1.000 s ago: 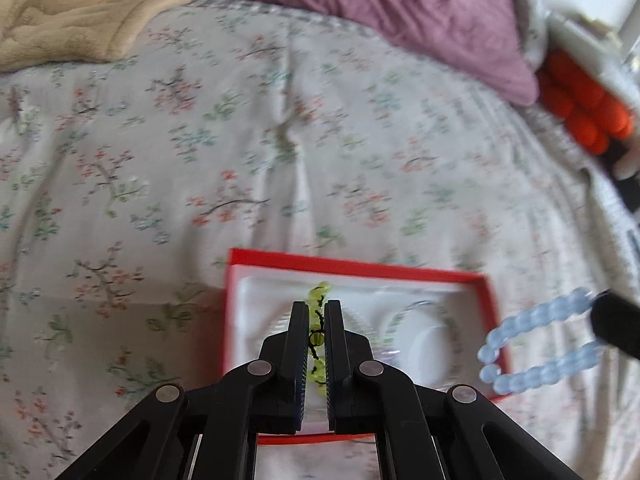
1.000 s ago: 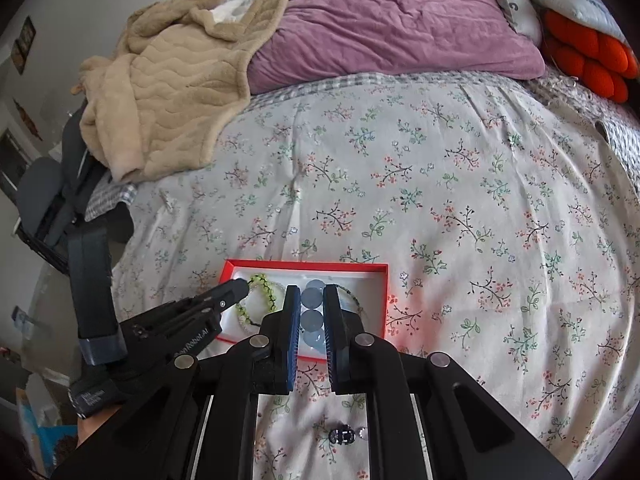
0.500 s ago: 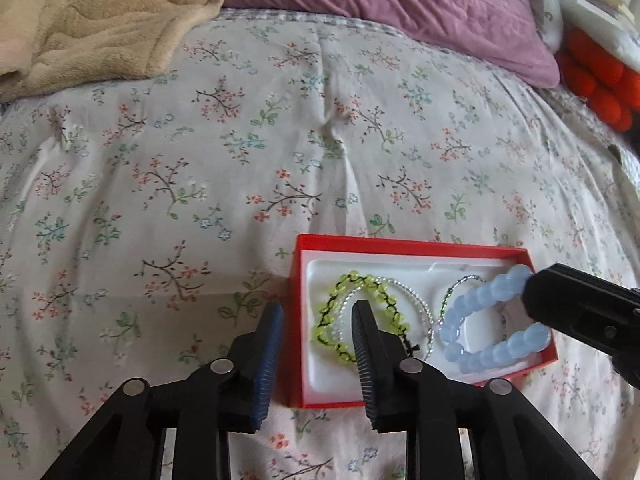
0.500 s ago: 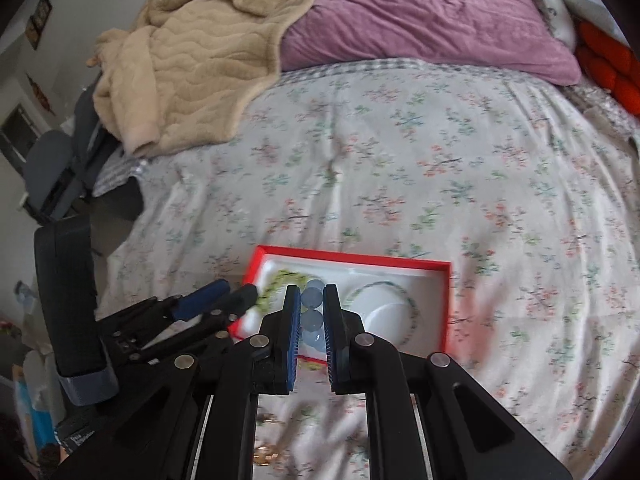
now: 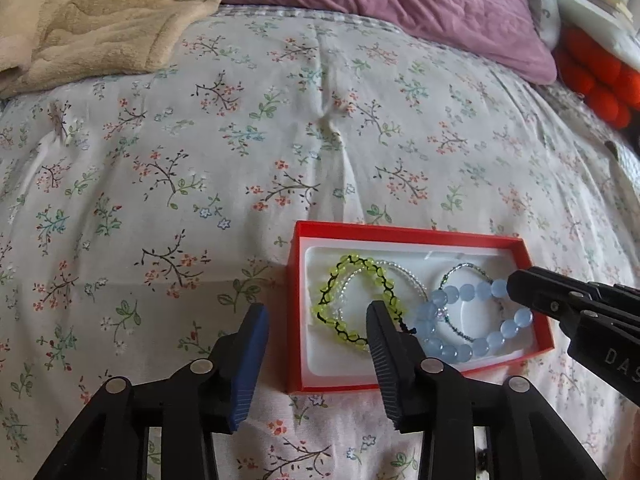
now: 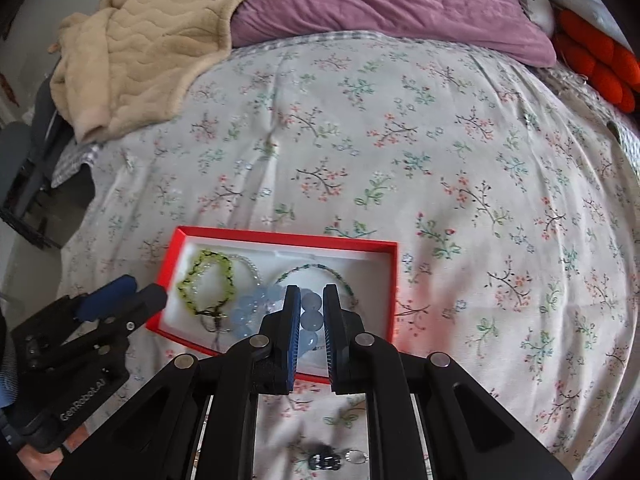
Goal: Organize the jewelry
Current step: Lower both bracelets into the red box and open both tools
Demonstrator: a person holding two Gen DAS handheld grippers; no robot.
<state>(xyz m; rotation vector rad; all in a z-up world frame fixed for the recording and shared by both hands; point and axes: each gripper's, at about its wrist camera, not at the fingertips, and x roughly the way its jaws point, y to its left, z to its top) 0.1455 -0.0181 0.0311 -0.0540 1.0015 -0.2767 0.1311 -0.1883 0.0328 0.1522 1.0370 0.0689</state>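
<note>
A red box [image 5: 400, 234] with a white lining lies on the floral bedsheet. In its left half lie a yellow-green bead bracelet [image 5: 344, 260] and a clear bead bracelet [image 5: 404, 276], with a thin green one [image 5: 464, 267] to the right. My left gripper [image 5: 316, 312] hovers over the box's left edge. Its jaws are opening and grip nothing. My right gripper [image 6: 311, 296] is shut on a pale blue bead bracelet [image 6: 244, 306], whose loop droops into the right half of the box [image 6: 280, 238]. In the left wrist view the right gripper [image 5: 516, 284] reaches in from the right.
A beige blanket [image 6: 152, 40] and a purple pillow [image 6: 380, 0] lie at the far end of the bed, with an orange cushion [image 6: 600, 64] at the right. A small dark jewelry piece [image 6: 326, 460] and a ring [image 6: 356, 456] lie on the sheet near the box. The bed edge is at the left.
My left gripper let go of the yellow-green bracelet, opened and drew back from the box. My right gripper came down and brought the blue bracelet into the box.
</note>
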